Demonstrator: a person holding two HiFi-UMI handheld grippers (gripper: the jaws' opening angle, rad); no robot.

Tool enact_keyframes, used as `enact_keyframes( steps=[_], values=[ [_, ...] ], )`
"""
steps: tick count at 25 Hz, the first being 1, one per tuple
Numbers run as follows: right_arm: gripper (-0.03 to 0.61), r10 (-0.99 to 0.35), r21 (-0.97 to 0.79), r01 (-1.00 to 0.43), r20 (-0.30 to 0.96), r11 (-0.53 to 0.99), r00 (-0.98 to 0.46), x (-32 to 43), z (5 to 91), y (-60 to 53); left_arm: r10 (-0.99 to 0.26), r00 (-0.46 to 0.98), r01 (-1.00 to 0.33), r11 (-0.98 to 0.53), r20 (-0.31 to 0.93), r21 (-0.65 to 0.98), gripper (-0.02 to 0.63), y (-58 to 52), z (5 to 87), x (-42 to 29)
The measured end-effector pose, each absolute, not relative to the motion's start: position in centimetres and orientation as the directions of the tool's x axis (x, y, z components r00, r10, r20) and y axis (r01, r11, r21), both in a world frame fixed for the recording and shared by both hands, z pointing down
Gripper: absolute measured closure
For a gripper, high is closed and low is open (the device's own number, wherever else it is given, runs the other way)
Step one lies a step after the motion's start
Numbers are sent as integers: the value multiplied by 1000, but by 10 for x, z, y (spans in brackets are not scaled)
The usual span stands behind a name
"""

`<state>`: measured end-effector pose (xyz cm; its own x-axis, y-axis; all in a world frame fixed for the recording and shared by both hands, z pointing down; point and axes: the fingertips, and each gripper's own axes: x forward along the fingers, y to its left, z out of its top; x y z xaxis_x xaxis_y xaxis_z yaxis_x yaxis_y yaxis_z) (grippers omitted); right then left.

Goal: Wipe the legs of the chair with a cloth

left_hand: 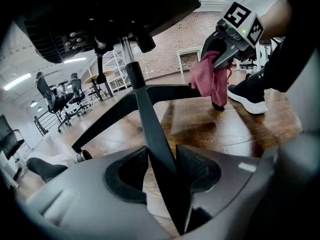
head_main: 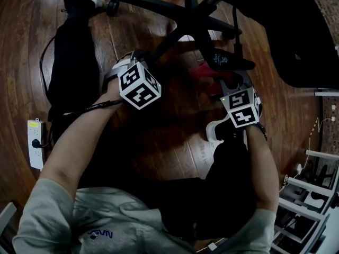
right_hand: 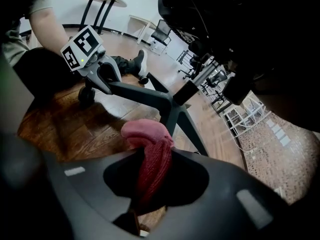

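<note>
Meanwhile, the left gripper [left_hand: 162, 166] fingers clamp a black chair leg [left_hand: 150, 121] running lengthwise away toward the hub [left_hand: 138, 90], while the right gripper [right_hand: 152, 176] fingers pinch the pink cloth [right_hand: 147, 134], which hangs downward beside a second leg [left_hand: 172, 90].

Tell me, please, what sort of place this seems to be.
Most likely an open-plan office or workroom: a group of wheeled office chairs stands in the background, white shelving racks stand nearby, and a brick wall closes the far end under ceiling strip lights.
</note>
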<state>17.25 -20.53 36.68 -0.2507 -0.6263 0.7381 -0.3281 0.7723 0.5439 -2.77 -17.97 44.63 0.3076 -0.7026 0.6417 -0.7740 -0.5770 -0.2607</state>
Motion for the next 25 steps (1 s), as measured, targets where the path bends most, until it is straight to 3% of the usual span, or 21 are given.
enact_keyframes(
  steps=[8,17,25],
  values=[
    [486,-601,518,-326,757,791,-255,176,385,-206,-682,171,-789,-527,711,-316,427,-242,459,-52],
    [486,-632,541,-338,722,770,-283,161,369,-223,-706,172,-810,-498,687,-310,439,-238,458,-57],
    [486,-595,574,-167,741,802,-312,131,370,-206,-705,209,-757,-556,677,-345,434,-217,457,-73]
  ],
)
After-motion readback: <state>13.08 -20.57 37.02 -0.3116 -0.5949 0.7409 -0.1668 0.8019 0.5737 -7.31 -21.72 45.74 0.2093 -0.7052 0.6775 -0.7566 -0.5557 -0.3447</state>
